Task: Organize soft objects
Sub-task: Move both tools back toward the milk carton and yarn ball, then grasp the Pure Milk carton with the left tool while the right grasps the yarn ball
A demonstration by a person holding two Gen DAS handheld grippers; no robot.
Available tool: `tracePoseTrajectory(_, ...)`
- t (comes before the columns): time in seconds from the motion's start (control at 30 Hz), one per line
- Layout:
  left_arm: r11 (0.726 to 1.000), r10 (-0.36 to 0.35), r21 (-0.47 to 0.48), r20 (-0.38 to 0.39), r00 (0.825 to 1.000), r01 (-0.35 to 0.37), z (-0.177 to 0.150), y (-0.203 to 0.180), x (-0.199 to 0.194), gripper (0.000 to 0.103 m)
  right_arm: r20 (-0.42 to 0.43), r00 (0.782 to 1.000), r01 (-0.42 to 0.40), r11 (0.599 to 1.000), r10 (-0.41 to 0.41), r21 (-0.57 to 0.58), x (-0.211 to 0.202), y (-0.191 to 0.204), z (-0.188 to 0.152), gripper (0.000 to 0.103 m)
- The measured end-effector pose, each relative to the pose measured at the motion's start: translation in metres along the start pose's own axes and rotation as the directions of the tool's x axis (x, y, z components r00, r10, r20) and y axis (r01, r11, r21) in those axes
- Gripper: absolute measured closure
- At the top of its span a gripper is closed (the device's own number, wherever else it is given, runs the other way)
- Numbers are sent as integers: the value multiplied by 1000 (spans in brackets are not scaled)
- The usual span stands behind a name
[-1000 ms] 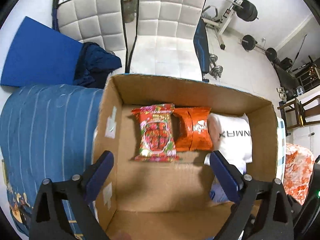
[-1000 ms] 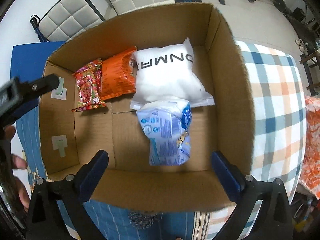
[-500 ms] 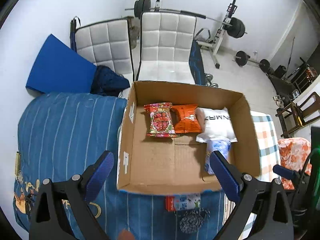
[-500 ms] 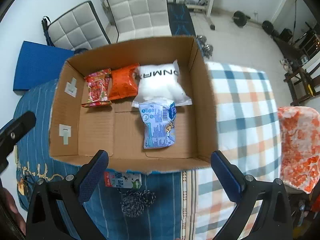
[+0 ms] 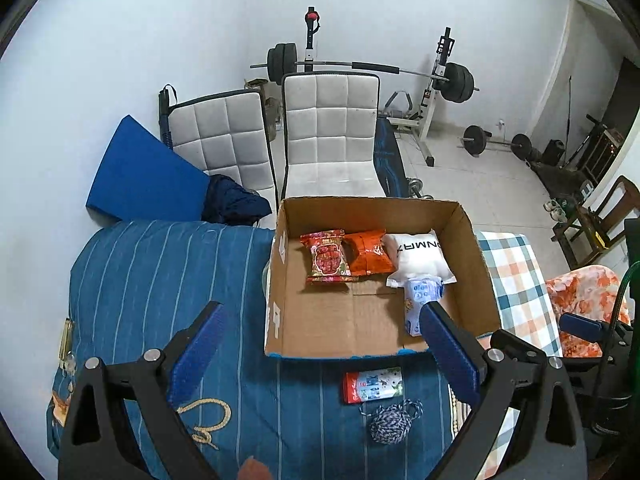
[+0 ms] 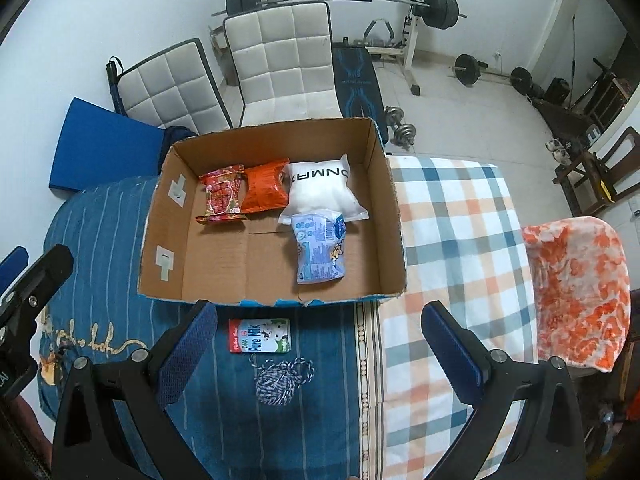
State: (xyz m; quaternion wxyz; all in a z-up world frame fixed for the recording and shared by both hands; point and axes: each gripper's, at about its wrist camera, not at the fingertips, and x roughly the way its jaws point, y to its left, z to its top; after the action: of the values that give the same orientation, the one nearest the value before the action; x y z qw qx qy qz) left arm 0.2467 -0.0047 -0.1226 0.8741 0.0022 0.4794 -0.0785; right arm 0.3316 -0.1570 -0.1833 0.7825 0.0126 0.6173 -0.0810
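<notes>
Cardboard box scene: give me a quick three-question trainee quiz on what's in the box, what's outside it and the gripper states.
1. How many packets lie inside the cardboard box?
2. True or false: the milk carton and the ball of yarn lie outside the box, on the blue striped cover.
3. Which packet rests partly on the white packet? A) red packet B) orange packet C) light blue packet

Key
1. Four.
2. True.
3. C. Note that the left gripper and right gripper are both open and hold nothing.
</notes>
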Motion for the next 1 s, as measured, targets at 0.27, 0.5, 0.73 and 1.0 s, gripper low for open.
tracePoseTrajectory(0.27, 1000, 20, -19, -110, 994, -23, -47, 7, 25, 4, -133, 989, -60, 998, 64, 29, 36, 6, -37, 0)
tracePoseTrajectory(0.5, 997, 62, -36, -276, 959, -75, -105, 15, 76, 4, -406, 894, -137, 978, 190, 156, 159, 12, -102, 0)
tracePoseTrajectory(0.73, 991, 65, -87, -370, 927, -104, -125, 23, 109, 4, -511, 803, -196, 946, 306, 258, 236, 26, -138, 41)
tracePoseTrajectory(1.0, 993, 8, -103, -395, 919, -53, -113, 2, 134, 4, -475, 857, -109, 972, 199, 210, 229, -13, -140, 53)
